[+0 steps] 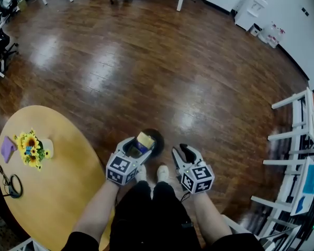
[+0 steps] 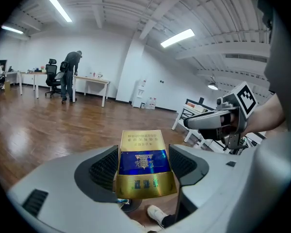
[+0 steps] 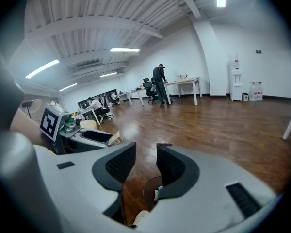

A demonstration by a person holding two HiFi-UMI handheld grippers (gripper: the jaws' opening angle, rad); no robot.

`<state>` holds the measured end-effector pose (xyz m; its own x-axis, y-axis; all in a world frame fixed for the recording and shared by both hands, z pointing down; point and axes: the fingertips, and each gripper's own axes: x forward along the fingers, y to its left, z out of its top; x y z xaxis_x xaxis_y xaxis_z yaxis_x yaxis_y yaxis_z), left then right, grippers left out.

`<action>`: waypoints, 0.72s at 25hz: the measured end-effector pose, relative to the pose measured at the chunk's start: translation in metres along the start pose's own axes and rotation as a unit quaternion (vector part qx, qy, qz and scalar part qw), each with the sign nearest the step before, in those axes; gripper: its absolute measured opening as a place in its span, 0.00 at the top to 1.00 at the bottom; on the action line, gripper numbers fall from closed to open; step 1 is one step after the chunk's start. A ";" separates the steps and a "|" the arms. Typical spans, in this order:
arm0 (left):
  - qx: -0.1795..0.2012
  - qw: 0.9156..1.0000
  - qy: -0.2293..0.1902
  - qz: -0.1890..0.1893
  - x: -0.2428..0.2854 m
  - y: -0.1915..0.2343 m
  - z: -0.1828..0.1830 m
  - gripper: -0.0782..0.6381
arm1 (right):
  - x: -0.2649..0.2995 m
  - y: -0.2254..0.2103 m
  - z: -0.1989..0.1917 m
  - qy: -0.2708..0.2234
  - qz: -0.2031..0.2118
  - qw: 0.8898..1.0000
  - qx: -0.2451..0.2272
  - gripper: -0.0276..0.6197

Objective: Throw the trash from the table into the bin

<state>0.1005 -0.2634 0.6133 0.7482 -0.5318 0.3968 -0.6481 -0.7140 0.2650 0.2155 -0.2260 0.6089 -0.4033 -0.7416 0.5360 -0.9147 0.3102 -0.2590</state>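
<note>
Gold box (image 2: pixel 144 161): one, clamped in left gripper (image 1: pixel 141 145); right gripper (image 1: pixel 185 151) parted, empty; one bin (image 1: pixel 158 136).

- Open-plan office: long desks (image 2: pixel 89 81) at twelve o'clock, black swivel chairs (image 1: pixel 2 41) at ten.
- Water dispenser (image 1: pixel 254 9) with spare bottles (image 1: pixel 272 35) at one o'clock.
- Long strip lights (image 2: pixel 177 38) overhead, broad wooden floor (image 1: pixel 146 61).

Bright, even indoor light from ceiling strip lights (image 2: pixel 177 37). Pale glare patches sit on the glossy wood floor (image 1: pixel 110 72). Both gripper views show strong fisheye bending and dark vignetted corners. The head view's right edge is smeared, and shadows are soft and faint.
</note>
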 end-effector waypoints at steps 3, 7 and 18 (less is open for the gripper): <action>-0.009 1.000 0.013 0.004 0.007 0.006 -0.010 0.44 | 0.013 -0.003 -0.005 0.012 0.008 1.000 0.005 0.74; -0.025 0.999 0.030 0.013 0.019 0.010 -0.024 0.44 | 0.026 -0.004 -0.010 0.032 0.028 0.999 0.002 0.74; -0.028 0.996 0.084 0.019 0.073 0.019 -0.086 0.44 | 0.042 -0.031 -0.051 0.091 0.040 0.995 0.016 0.74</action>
<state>0.1307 -0.2763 0.7222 0.6919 -0.4701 0.5480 -0.6853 -0.6664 0.2937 0.2252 -0.2368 0.6804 -0.4755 -0.5943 0.6487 -0.8793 0.3426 -0.3307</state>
